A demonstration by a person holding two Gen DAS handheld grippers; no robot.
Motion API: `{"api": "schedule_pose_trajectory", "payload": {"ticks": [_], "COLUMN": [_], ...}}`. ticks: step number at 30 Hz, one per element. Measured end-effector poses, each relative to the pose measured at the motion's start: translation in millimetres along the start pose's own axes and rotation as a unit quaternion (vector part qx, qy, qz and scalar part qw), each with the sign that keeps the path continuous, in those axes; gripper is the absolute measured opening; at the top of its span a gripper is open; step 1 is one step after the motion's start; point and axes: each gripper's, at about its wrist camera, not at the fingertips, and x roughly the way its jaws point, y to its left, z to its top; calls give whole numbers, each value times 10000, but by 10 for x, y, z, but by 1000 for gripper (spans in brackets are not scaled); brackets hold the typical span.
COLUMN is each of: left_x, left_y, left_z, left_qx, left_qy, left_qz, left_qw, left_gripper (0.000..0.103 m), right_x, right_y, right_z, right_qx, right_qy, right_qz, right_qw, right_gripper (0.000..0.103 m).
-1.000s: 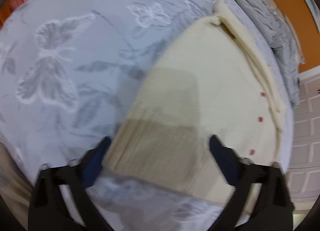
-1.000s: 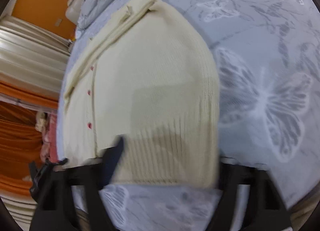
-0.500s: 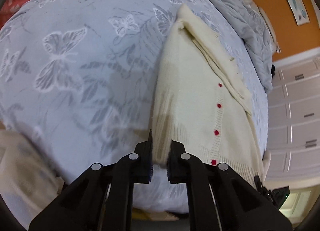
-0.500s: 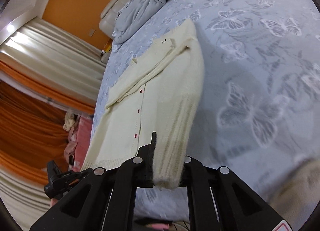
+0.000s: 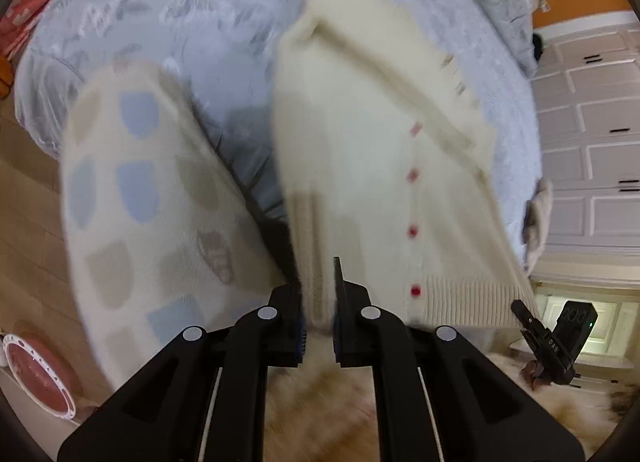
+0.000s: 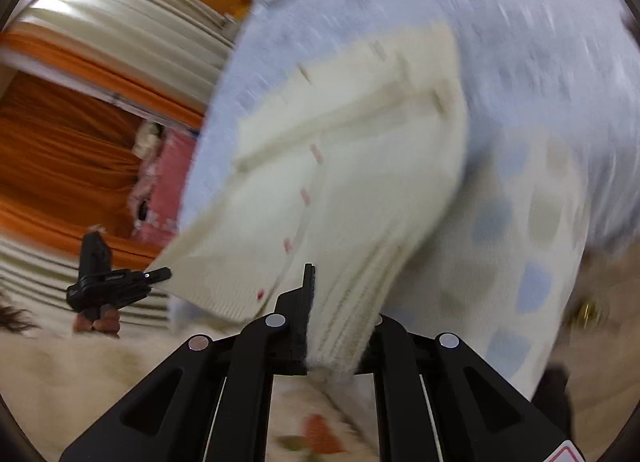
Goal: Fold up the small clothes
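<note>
**Left wrist view: both grippers hold the sweater**

The left gripper (image 5: 319,294) is closed tight on the ribbed bottom edge of the soft cream knit sweater with red buttons (image 5: 384,166). The sweater hangs up off the pale blue butterfly bedspread (image 5: 224,14). On the right wrist view, the right gripper (image 6: 340,326) pinches the other bottom corner. A fuzzy white blanket with blue and tan patches (image 5: 144,202) is near the left.
</note>
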Motion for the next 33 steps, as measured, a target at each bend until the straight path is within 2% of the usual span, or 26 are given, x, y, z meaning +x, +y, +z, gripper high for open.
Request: {"api": "schedule_pose_trajectory", "payload": {"ticks": [2, 4, 5, 7, 9, 13, 15, 17, 18, 20, 21, 22, 23, 24, 25, 26, 27, 30, 33], "left_x": [-229, -399, -419, -349, -122, 418, 756, 970, 1139, 1272, 1332, 1372, 1370, 1320, 1251, 1202, 1112, 1000, 1174], "left_y": [-134, -301, -372, -475, -530, -598, -583, -498, -462, -376, -333, -266, -215, -146, -107, -80, -42, 7, 23], "left_z": [264, 744, 1006, 1462, 1946, 2489, 2741, 2863, 2960, 3017, 3054, 3097, 3123, 3130, 3126, 3123, 3091, 2986, 2874], "left_qx": [137, 390, 474, 602, 494, 233, 116, 7, -80, -234, -330, -489, -622, -807, -882, -887, -835, -565, -212], "left_qy": [-380, -909, -1174, -1499, -1617, -1531, -1404, -1297, -1215, -1182, -1193, -1255, -1341, -1516, -1671, -1768, -1898, -1953, -1674], "left_qz": [-114, -309, -271, -178, -91, 115, 382, 546, 669, 872, 908, 912, 887, 758, 646, 581, 507, 529, 1011], "left_qw": [9991, 9946, 9916, 9867, 9856, 9879, 9893, 9901, 9903, 9889, 9882, 9867, 9850, 9822, 9799, 9785, 9769, 9777, 9805], "left_gripper": [8, 9, 9, 9, 9, 9, 9, 9, 12, 14, 26, 38, 57, 66, 70, 78, 83, 91, 91], "right_x": [-187, -217, -146, 98, 498, 1076, 1365, 1595, 1677, 1782, 1789, 1764, 1725, 1637, 1547, 1493, 1457, 1545, 1834], "right_y": [150, 172, 121, -35, -257, -567, -731, -875, -930, -975, -1000, -1031, -1060, -1076, -1088, -1101, -1109, -1160, -1207], "right_z": [391, 796, 1020, 1357, 1651, 1925, 2018, 2056, 2098, 2162, 2185, 2202, 2212, 2198, 2176, 2156, 2138, 2102, 2096], "right_qx": [-293, -407, -387, -228, 135, 726, 998, 1189, 1239, 1266, 1328, 1435, 1506, 1549, 1542, 1503, 1433, 1097, 870], "right_qy": [-579, -1091, -1372, -1610, -1626, -1523, -1348, -1174, -1140, -1140, -1154, -1250, -1388, -1612, -1823, -1937, -1976, -1619, -1117], "right_qz": [161, 363, 465, 497, 450, 345, 184, 80, -36, -227, -231, -206, -201, -252, -393, -536, -667, -1127, -1412], "right_qw": [9978, 9925, 9887, 9854, 9856, 9851, 9857, 9859, 9857, 9851, 9841, 9815, 9786, 9744, 9703, 9680, 9674, 9742, 9798], "right_gripper": [8, 8, 8, 8, 8, 8, 9, 10, 14, 15, 19, 29, 35, 50, 58, 65, 66, 66, 66]}}
